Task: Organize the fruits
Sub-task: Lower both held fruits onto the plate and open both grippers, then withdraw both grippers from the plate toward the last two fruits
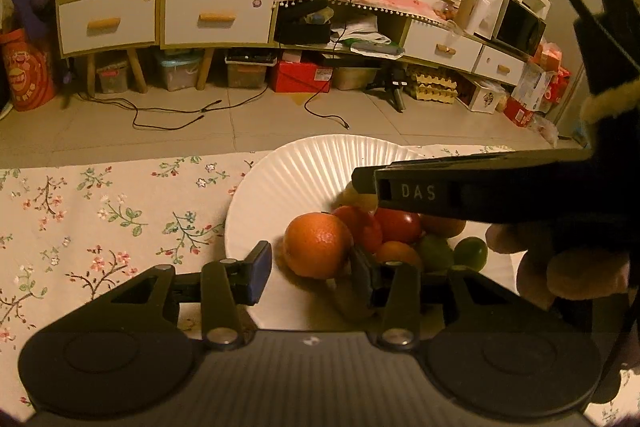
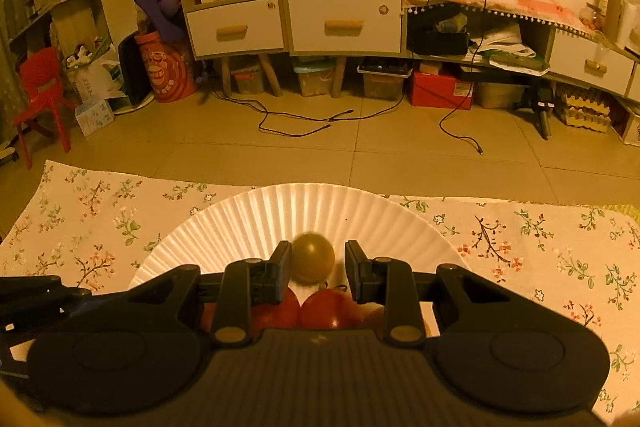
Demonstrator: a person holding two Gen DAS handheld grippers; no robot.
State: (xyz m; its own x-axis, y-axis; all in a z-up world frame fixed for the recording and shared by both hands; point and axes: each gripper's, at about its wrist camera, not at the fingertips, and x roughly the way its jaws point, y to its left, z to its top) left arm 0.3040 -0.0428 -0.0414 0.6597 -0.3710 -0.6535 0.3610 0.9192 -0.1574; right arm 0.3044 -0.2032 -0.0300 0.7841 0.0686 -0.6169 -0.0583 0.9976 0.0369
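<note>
A white fluted paper plate (image 1: 288,171) lies on the flowered cloth and holds a heap of fruit. An orange (image 1: 316,245) rests on the plate between the fingers of my left gripper (image 1: 310,273), which is open, with a gap at the left pad. Behind the orange lie red tomatoes (image 1: 396,225), another orange fruit and green fruits (image 1: 472,253). My right gripper (image 2: 316,267) hangs over the plate (image 2: 248,223), its jaws narrow and shut on a small yellow-green fruit (image 2: 313,259). Red fruit (image 2: 324,309) shows under it. In the left wrist view the right gripper (image 1: 362,183) reaches in from the right.
The flowered tablecloth (image 1: 100,211) stretches to the left of the plate and also to its right (image 2: 520,247). A hand (image 1: 560,267) grips the right tool close beside the plate. Past the table's far edge are a tiled floor, cables and low cabinets.
</note>
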